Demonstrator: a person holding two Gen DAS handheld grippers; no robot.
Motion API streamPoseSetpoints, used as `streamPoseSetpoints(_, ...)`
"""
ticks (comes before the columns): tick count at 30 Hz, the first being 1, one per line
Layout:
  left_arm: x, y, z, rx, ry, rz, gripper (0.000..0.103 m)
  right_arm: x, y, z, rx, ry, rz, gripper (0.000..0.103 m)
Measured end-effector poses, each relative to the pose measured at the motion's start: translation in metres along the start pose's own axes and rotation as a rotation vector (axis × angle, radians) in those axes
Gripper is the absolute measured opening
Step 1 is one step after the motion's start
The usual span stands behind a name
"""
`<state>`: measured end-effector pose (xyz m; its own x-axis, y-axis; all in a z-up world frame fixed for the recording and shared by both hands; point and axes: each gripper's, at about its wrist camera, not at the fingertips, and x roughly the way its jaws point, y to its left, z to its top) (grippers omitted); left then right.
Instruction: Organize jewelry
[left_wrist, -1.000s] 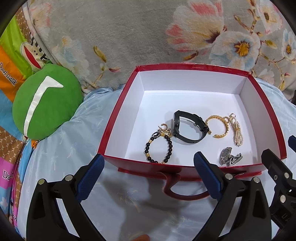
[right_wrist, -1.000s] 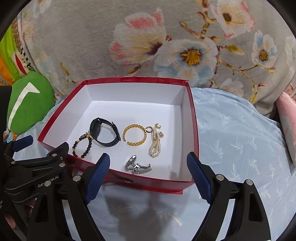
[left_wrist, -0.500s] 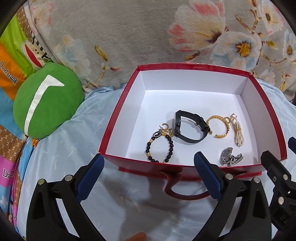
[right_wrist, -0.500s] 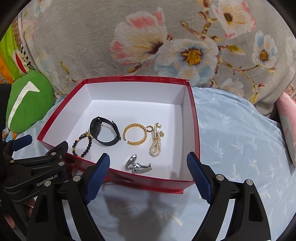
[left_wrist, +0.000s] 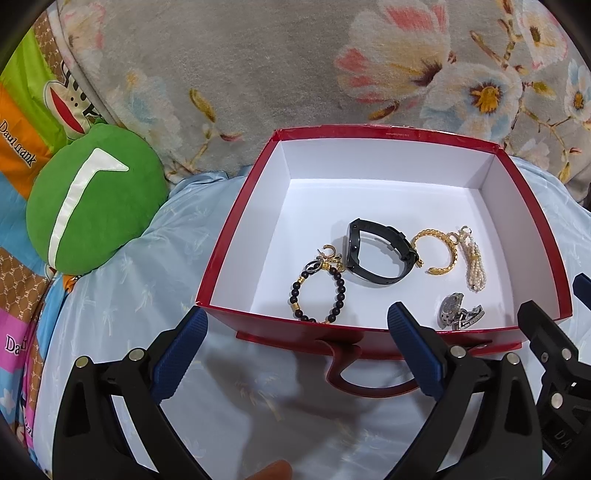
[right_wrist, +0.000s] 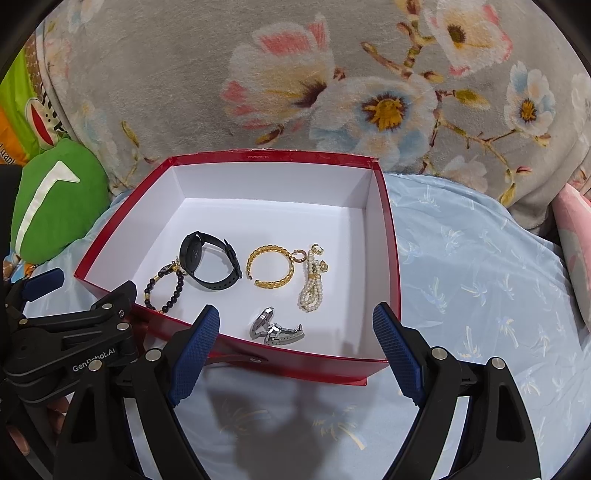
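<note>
A: Jewelry sits inside the red box (right_wrist: 384, 236) on the blue bedsheet (right_wrist: 480, 295): a black watch (right_wrist: 207, 262), a gold chain bracelet (right_wrist: 271, 267), a pearl strand (right_wrist: 312, 291), a black bead bracelet (right_wrist: 164, 291) and a silver watch (right_wrist: 275, 328) nearest the front wall.

B: And the grippers?

A: The left hand-held gripper (left_wrist: 295, 354) and the right hand-held gripper (right_wrist: 295, 354) both stand wide and hold nothing, hovering just in front of the box.

B: What could go wrong?

A: Probably tangling. The bead bracelet touches the black watch, and the pearls lie against the gold bracelet, so lifting one could drag its neighbour. The soft bed may also let the box tip if a finger presses its wall.

B: Anything in the way?

A: The front wall and its red handle (left_wrist: 369, 380) stand between the grippers and the pieces. A green cushion (left_wrist: 92, 210) lies left, a floral blanket (right_wrist: 295, 92) behind, both apart from the box.
</note>
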<state>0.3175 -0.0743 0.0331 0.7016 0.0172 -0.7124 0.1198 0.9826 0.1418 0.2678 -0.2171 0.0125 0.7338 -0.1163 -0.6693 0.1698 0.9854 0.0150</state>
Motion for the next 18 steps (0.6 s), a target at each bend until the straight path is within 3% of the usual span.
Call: streamPoseSetpoints(18, -0.0016, -0.0028, -0.0017, -0.004, 0.01, -0.007, 0.096, 0.0019, 0.0044, -0.0024, -0.009, 0.005, -0.002, 0.083)
